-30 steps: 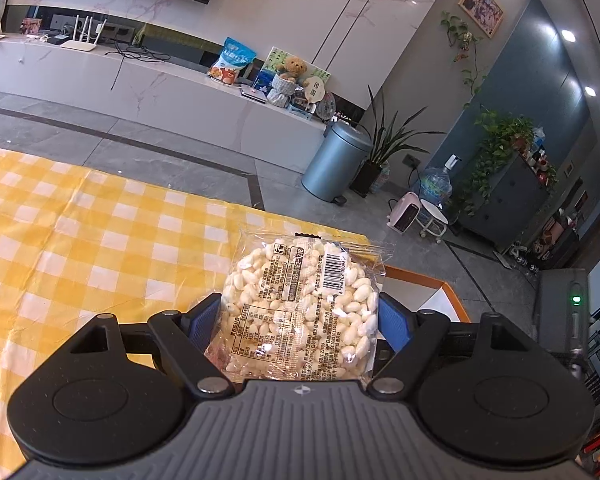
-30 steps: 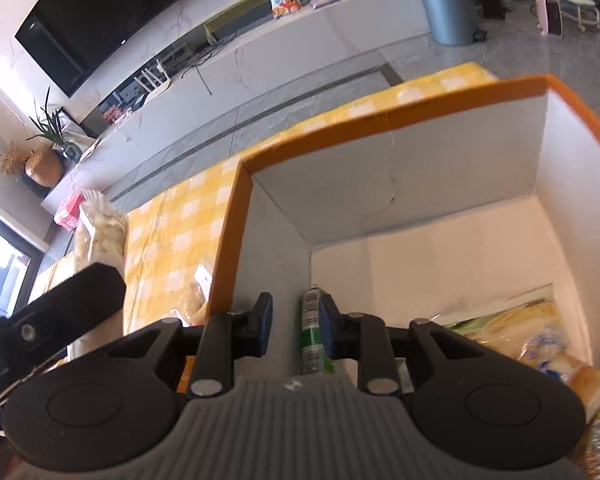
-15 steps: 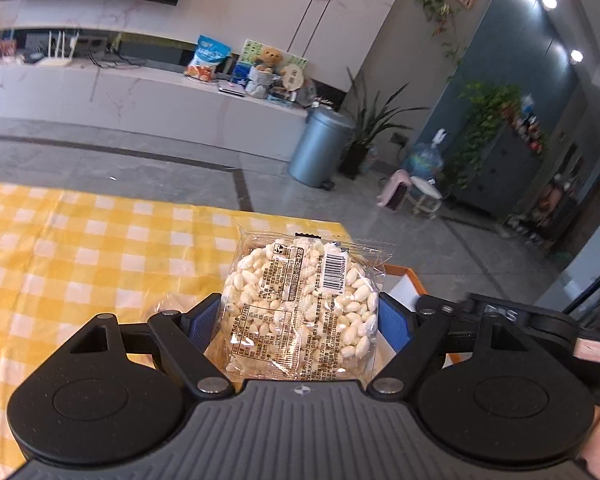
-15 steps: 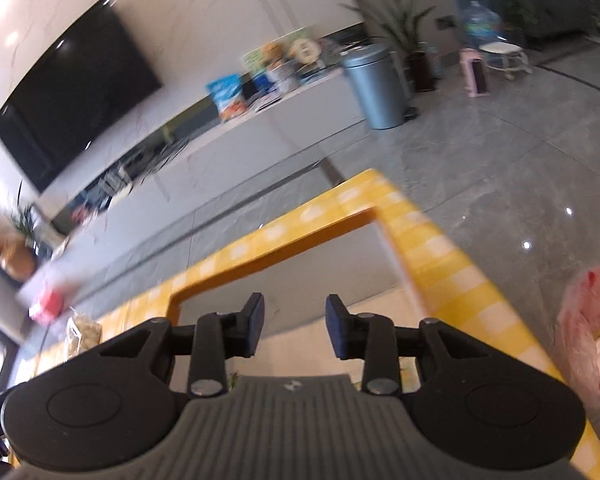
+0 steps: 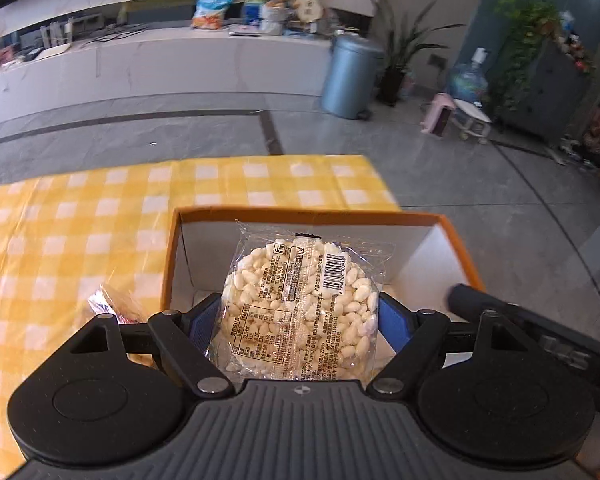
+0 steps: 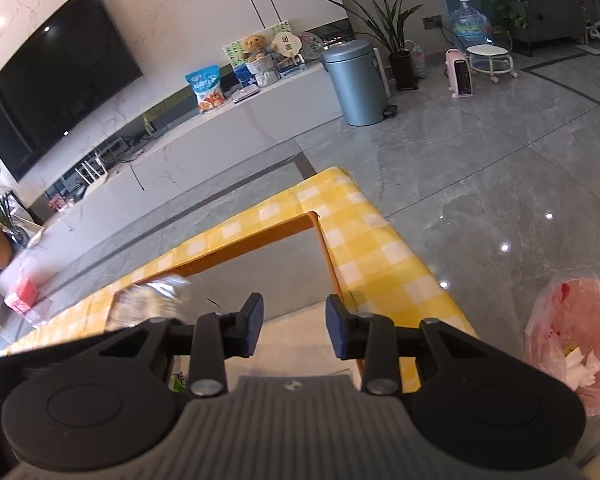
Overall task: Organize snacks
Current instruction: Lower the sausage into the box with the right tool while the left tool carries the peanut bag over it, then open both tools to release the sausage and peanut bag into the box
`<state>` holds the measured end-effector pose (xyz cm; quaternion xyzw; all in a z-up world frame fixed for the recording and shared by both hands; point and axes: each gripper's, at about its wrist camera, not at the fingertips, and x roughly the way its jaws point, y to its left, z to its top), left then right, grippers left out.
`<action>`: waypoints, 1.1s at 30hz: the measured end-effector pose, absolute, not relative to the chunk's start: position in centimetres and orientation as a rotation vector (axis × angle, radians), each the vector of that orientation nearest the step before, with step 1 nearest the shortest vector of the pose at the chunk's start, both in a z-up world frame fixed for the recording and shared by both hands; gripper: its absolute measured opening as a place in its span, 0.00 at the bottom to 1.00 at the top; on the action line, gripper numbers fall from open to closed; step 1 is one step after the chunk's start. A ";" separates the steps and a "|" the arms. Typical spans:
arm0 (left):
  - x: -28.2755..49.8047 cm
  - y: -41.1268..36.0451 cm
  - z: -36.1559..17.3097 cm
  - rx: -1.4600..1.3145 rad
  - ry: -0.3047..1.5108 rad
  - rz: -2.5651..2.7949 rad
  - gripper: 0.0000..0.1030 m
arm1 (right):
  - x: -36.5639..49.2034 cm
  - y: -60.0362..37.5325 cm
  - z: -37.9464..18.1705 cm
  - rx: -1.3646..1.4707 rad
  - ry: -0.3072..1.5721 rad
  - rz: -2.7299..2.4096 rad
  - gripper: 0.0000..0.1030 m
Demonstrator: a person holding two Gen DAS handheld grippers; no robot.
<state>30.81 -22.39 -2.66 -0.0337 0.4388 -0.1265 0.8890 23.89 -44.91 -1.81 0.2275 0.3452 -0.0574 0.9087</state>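
Left tool (image 5: 300, 316) grips rice cracker pack (image 5: 300, 304) over orange box (image 5: 456, 236). Lower inside, then let go. Right tool (image 6: 294, 330) open, empty; keep clear.

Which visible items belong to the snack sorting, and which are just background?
Job:
- clear packet of puffed rice cake, clamped in left gripper
- orange-rimmed cardboard box
- crinkly wrapped snack on yellow checked tablecloth

Background:
- blue-grey pedal bin
- pink bag
- television
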 end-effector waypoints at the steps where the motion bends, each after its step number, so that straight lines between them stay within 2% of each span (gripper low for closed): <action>1: 30.9 -22.7 -3.1 -0.062 0.905 -0.245 0.90 | 23.9 -45.0 -1.9 0.475 0.712 -0.112 0.32; 6: 31.0 -23.6 -4.4 -0.034 0.859 -0.235 0.91 | 24.3 -45.0 -2.1 0.484 0.719 -0.102 0.33; 12: 30.8 -23.8 -4.2 -0.018 0.840 -0.227 1.00 | 24.6 -44.5 -2.3 0.458 0.734 -0.107 0.35; 18: 30.5 -23.1 -3.5 -0.037 0.827 -0.222 1.00 | 24.7 -44.4 -2.3 0.442 0.739 -0.115 0.36; 26: 29.2 -19.3 2.1 -0.109 0.740 -0.267 1.00 | 24.3 -44.4 -1.8 0.462 0.732 -0.123 0.40; 33: 26.2 -13.8 7.4 -0.099 0.659 -0.206 1.00 | 22.6 -42.1 0.9 0.414 0.653 -0.092 0.41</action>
